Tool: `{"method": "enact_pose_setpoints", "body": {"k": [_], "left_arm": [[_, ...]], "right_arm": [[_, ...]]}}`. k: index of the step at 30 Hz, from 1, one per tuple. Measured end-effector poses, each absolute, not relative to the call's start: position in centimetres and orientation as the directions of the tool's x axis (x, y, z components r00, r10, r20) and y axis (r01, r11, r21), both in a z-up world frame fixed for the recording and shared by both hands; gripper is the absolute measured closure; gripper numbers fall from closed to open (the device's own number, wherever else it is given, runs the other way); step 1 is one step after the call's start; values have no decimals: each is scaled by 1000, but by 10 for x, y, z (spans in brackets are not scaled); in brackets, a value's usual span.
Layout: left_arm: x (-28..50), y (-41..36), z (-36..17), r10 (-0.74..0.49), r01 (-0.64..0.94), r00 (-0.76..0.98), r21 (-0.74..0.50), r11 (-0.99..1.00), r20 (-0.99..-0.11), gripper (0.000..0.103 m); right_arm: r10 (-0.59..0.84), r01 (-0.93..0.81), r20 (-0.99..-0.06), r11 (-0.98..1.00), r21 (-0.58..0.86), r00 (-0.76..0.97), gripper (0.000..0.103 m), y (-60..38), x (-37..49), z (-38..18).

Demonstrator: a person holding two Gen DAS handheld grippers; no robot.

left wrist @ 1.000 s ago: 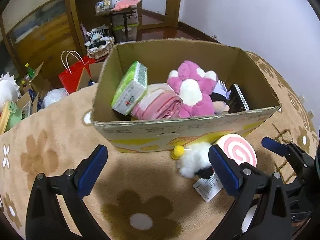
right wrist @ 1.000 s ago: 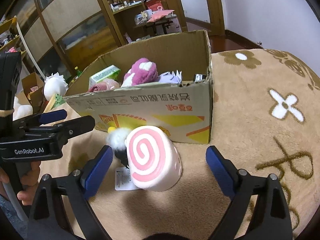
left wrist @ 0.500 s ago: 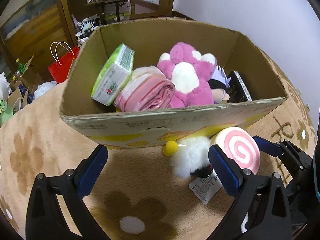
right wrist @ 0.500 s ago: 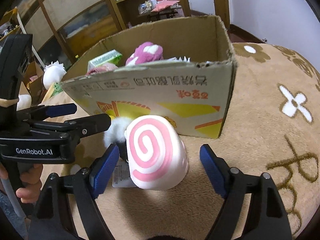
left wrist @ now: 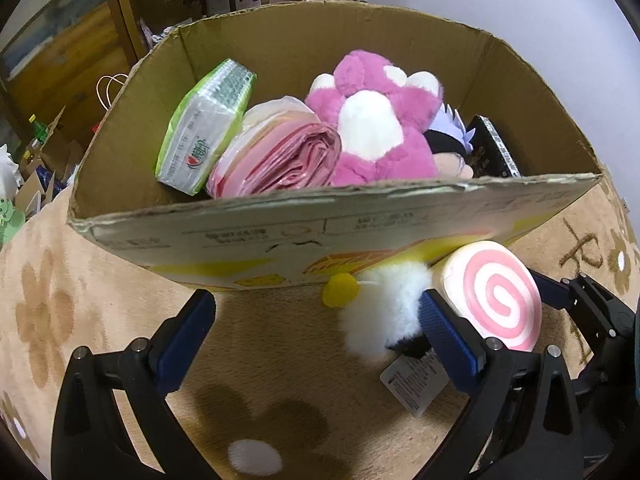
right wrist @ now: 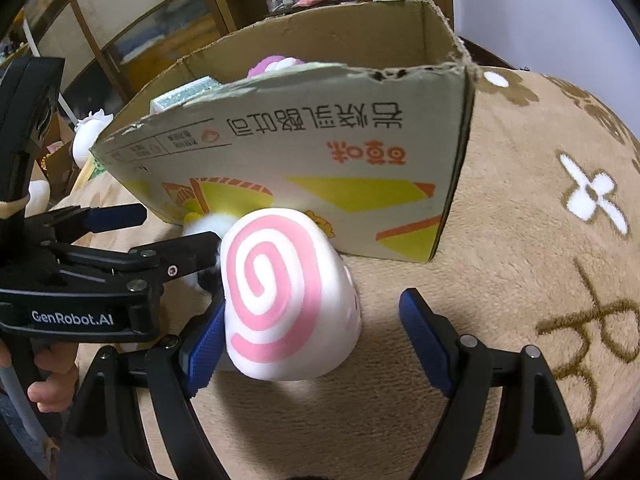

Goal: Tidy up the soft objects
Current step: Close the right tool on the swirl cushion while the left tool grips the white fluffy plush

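Item: pink-swirl roll plush (right wrist: 280,292), lying on the flower-patterned beige carpet (right wrist: 540,240) just in front of the near wall of the cardboard box (right wrist: 320,152), at its right end; a white fluffy toy (left wrist: 384,312) with a yellow pompom (left wrist: 340,295) and a hang tag (left wrist: 416,380) touches it on the left

Right tongs (right wrist: 312,336): jaws have just been closing from their widest and have come down around the roll plush; the left pad lies against its side, the right pad stands clear of it, so nothing is gripped yet

Left tongs (left wrist: 320,344): wide apart, empty, lower and nearer the box than a second ago; the right finger sits just in front of the white fluffy toy

Box contents: green tissue pack (left wrist: 200,140), pink folded bundle in plastic (left wrist: 280,160), pink-and-white plush (left wrist: 372,128), a dark-haired doll and a black item at far right

Reading: the approach looks finished; closing the right pad onto the roll plush and lifting it over the box wall seems the step in hand, the fluffy toy likely after
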State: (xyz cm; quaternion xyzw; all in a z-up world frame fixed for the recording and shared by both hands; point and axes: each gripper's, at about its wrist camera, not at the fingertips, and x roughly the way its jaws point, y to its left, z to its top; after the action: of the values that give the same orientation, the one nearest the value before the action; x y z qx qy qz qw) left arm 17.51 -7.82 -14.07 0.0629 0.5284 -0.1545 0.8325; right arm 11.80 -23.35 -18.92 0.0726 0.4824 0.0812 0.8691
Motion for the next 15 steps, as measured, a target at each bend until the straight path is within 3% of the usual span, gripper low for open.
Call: {"method": "enact_pose_setpoints", "body": {"k": [6, 11, 15], "left_arm": [[179, -82, -149, -208, 312, 373, -89, 946, -904, 3], [184, -78, -153, -222, 306, 360, -110, 946, -906, 3], [186, -76, -157, -218, 309, 361, -105, 945, -907, 3]], "right_arm": [[209, -81, -830, 977, 196, 517, 21, -231, 121, -190], [220, -100, -827, 975, 197, 517, 39, -228, 120, -188], [220, -120, -827, 976, 184, 517, 44, -223, 120, -187]]}}
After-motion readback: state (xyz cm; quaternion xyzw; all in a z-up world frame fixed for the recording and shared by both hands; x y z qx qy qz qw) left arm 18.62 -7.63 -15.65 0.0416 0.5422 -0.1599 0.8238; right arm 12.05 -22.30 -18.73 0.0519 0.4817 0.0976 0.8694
